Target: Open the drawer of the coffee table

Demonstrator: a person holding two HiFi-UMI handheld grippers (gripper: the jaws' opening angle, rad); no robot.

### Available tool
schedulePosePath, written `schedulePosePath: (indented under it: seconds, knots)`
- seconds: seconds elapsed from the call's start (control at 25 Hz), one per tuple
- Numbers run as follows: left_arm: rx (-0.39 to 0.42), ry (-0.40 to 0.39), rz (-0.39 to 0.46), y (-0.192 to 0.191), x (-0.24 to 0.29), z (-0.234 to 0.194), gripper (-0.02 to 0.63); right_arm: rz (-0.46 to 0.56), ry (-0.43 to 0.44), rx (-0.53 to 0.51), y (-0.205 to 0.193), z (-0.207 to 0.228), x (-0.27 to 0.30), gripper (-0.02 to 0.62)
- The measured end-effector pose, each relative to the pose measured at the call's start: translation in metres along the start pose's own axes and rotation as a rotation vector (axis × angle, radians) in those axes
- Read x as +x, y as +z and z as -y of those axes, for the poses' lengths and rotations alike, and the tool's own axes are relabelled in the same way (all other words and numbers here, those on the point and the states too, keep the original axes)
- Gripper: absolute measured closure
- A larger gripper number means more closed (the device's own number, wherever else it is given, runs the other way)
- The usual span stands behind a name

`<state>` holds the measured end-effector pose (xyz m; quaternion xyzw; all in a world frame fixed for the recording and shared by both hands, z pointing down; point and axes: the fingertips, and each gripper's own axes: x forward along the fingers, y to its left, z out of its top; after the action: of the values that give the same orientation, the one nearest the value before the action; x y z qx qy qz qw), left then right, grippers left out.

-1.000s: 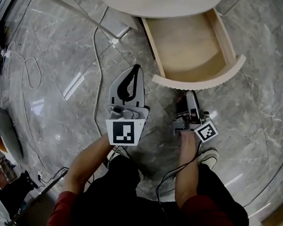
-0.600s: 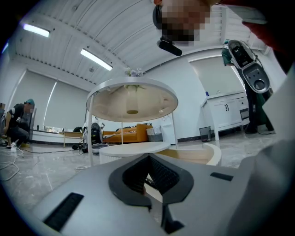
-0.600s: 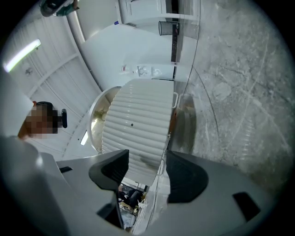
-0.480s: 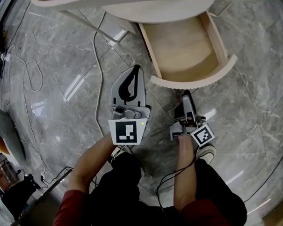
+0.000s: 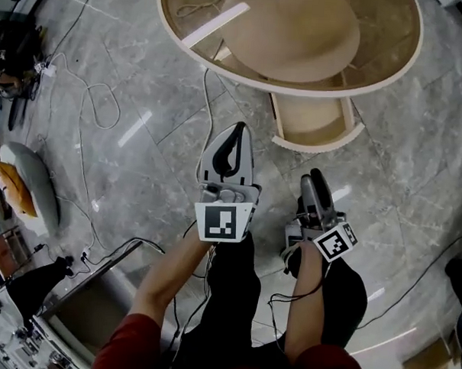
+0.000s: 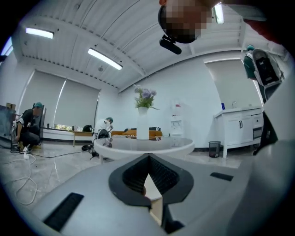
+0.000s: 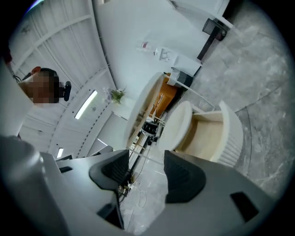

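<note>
1. One coffee table (image 5: 298, 37): oval, pale wood. It stands on the grey marble floor (image 5: 125, 152) ahead of you, and a white cable (image 5: 206, 102) trails on the floor beside it.
2. One drawer (image 5: 314, 118): it is pulled well out from under the near edge of the table, towards you. Its curved ribbed front faces you and its bare wooden bottom is in plain sight, with nothing in it. By this showing, the opening you were set looks done.
3. One left gripper (image 5: 237, 130): you hold it above the floor, short of the drawer front and apart from it. The jaws are closed together on nothing.
4. One right gripper (image 5: 315, 180): you hold it beside the left one, also clear of the drawer. The jaws stand apart with nothing between them.
5. Zero steps outstanding, as far as you can judge. Neither tool is on the drawer, and no further pull looks needed.
</note>
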<state>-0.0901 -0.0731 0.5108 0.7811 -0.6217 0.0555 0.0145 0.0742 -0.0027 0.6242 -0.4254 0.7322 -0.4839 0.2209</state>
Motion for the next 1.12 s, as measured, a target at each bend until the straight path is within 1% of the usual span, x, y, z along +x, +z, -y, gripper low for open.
schedulePosePath:
  seconds: [0.12,0.2,0.36,0.48,0.56,0.64,0.68,0.76,0.84,0.92,0.96,1.08,1.12]
  knots:
    - [-0.043,0.016,-0.013,0.082,-0.02,-0.01,0.594,0.009,0.006,0.025,0.045,-0.085,-0.003,0.35]
    - [-0.048,0.025,-0.015,0.14,-0.033,-0.019,0.594,0.0,0.023,0.007,0.075,-0.149,-0.004,0.351]
    - [-0.029,0.065,-0.063,0.255,-0.064,-0.038,0.594,-0.022,0.069,-0.051,0.137,-0.28,0.001,0.353]
    - [0.002,0.064,-0.079,0.339,-0.08,-0.045,0.594,-0.012,0.129,-0.113,0.189,-0.37,0.012,0.357]
    - [-0.019,0.053,-0.072,0.39,-0.086,-0.046,0.594,-0.008,0.174,-0.168,0.218,-0.422,0.018,0.362]
    - [-0.043,0.041,-0.084,0.433,-0.096,-0.045,0.594,-0.033,0.215,-0.219,0.235,-0.468,0.019,0.364]
    - [-0.041,0.035,-0.089,0.452,-0.099,-0.045,0.594,-0.048,0.236,-0.245,0.242,-0.49,0.02,0.364]
    - [-0.04,0.03,-0.074,0.489,-0.102,-0.046,0.594,-0.057,0.262,-0.292,0.259,-0.526,0.019,0.364]
    - [-0.054,0.034,-0.052,0.516,-0.112,-0.046,0.594,-0.042,0.243,-0.328,0.272,-0.547,0.009,0.364]
    - [-0.054,0.041,-0.047,0.536,-0.12,-0.051,0.594,-0.023,0.204,-0.401,0.282,-0.564,0.003,0.364]
    - [-0.05,0.043,-0.028,0.547,-0.119,-0.053,0.594,-0.011,0.19,-0.452,0.289,-0.573,0.002,0.364]
    - [-0.028,0.045,0.092,0.582,-0.114,-0.055,0.594,0.037,0.154,-0.605,0.312,-0.597,-0.003,0.376]
    - [-0.02,0.042,0.108,0.591,-0.114,-0.054,0.594,0.051,0.134,-0.667,0.318,-0.603,-0.004,0.383]
